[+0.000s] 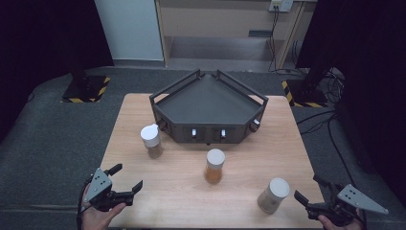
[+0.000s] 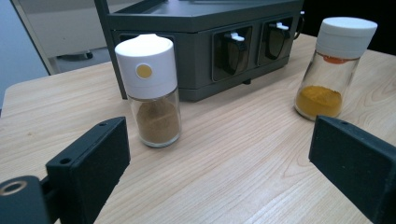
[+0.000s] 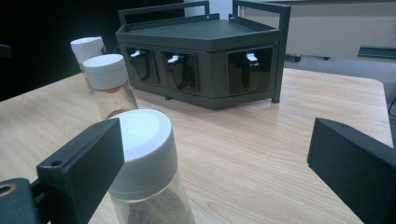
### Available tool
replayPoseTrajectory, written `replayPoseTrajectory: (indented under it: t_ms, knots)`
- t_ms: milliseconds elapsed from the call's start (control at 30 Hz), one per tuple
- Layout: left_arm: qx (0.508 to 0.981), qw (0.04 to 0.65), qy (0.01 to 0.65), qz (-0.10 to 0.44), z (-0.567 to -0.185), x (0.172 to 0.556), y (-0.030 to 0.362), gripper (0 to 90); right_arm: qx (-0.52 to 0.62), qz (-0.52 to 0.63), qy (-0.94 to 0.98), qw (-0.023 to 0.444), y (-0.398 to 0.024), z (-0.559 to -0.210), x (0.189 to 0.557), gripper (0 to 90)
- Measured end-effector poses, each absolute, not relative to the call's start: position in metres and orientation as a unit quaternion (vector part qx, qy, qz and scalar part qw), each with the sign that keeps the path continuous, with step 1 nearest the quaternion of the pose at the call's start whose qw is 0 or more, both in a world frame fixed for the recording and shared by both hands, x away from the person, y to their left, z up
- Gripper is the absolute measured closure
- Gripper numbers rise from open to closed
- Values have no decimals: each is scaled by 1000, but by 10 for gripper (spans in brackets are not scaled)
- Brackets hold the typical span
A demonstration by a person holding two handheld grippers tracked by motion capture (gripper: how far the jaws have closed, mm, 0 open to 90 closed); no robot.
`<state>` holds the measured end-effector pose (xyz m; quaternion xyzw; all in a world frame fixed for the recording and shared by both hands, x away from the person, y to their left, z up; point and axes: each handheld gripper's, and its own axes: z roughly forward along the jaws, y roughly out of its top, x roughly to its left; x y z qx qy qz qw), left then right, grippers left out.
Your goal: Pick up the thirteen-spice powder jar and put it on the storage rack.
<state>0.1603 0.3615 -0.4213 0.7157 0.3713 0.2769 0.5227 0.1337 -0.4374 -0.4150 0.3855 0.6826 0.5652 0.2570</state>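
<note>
Three glass spice jars with white caps stand on the wooden table (image 1: 172,191). A brown-spice jar (image 1: 151,140) (image 2: 152,91) is at the left, an orange-spice jar (image 1: 215,166) (image 2: 334,67) in the middle, and a third jar (image 1: 273,195) (image 3: 140,168) at the right front. Behind them sits a dark grey corner rack (image 1: 208,108) (image 2: 201,28) (image 3: 205,51) with small drawers. My left gripper (image 1: 128,176) (image 2: 217,154) is open near the front left edge, short of the brown jar. My right gripper (image 1: 308,188) (image 3: 215,154) is open beside the right jar, holding nothing.
Dark carpet surrounds the table. Stand bases with yellow-black stripes (image 1: 86,88) sit at the back left and back right, with cables (image 1: 318,120) trailing on the floor at the right. A pale shelf unit (image 1: 225,28) stands behind.
</note>
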Motion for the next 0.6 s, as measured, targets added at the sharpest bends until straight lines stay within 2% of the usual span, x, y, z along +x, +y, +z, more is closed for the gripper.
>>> replayPoseTrajectory:
  t_ms: [600]
  knots:
    - [709,526,380,277,-423,160,364,44,391,566,679,257,-439,-416,135,42]
